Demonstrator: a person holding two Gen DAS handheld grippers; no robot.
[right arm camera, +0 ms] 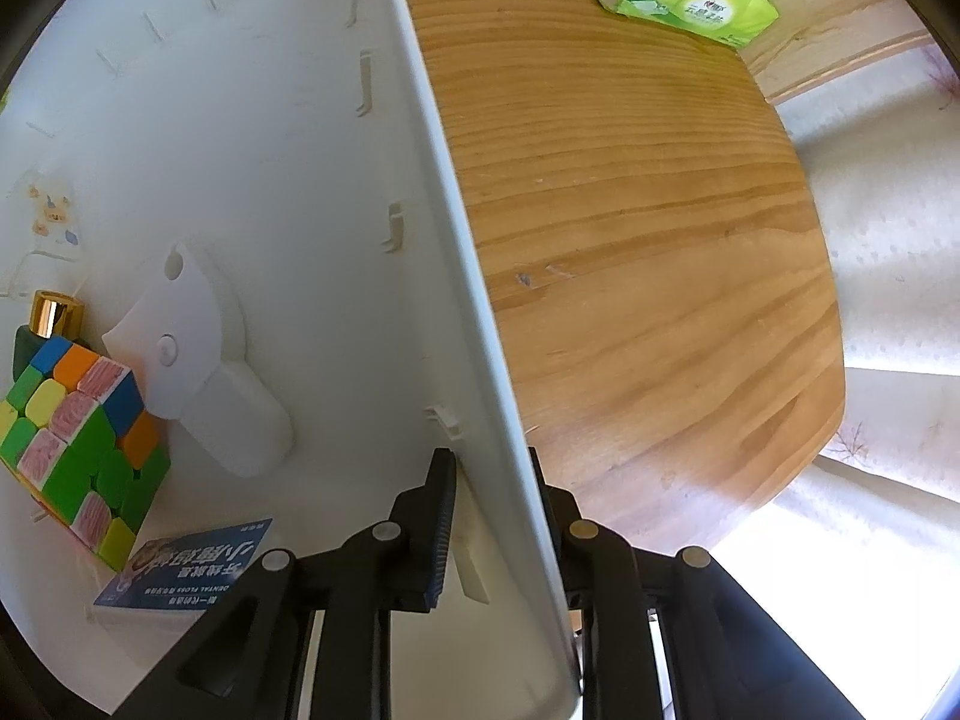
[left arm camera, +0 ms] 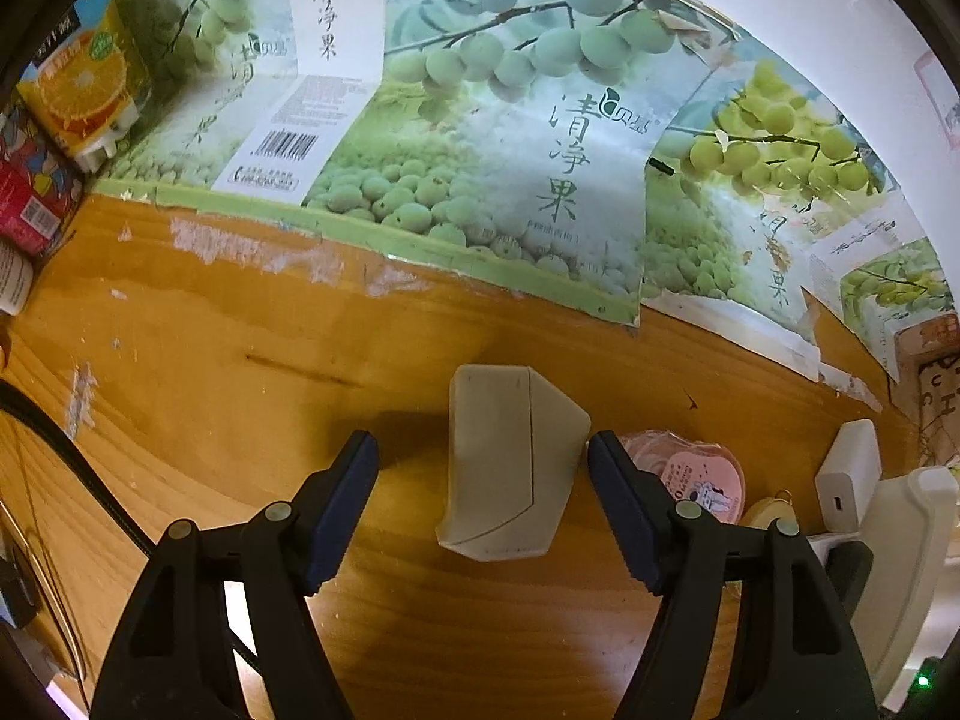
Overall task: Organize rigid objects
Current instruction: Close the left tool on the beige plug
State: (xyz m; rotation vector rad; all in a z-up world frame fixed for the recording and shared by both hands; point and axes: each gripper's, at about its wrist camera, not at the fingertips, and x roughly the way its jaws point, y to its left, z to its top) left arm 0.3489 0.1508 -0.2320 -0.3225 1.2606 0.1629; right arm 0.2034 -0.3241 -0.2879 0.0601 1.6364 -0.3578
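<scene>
In the left wrist view a beige angular box (left arm camera: 510,462) lies on the wooden table (left arm camera: 240,390). My left gripper (left arm camera: 483,462) points down over it and is open, one finger on each side. The right fingertip (left arm camera: 606,456) is almost at the box's edge and the left one stands apart. In the right wrist view my right gripper (right arm camera: 489,462) straddles the wall of a white bin (right arm camera: 432,192), shut on it, its inner pad (right arm camera: 444,516) against a rib. Inside the bin are a colour cube (right arm camera: 78,438), a blue floss box (right arm camera: 186,564), a white dispenser (right arm camera: 204,372) and a gold-capped bottle (right arm camera: 54,312).
Right of the beige box sit a pink round case (left arm camera: 702,480), a white charger (left arm camera: 849,480) and the bin's edge (left arm camera: 912,540). An orange juice carton (left arm camera: 84,78) and a red can (left arm camera: 30,192) stand at the far left, near a black cable (left arm camera: 90,480). A green tissue pack (right arm camera: 696,0) lies on the table.
</scene>
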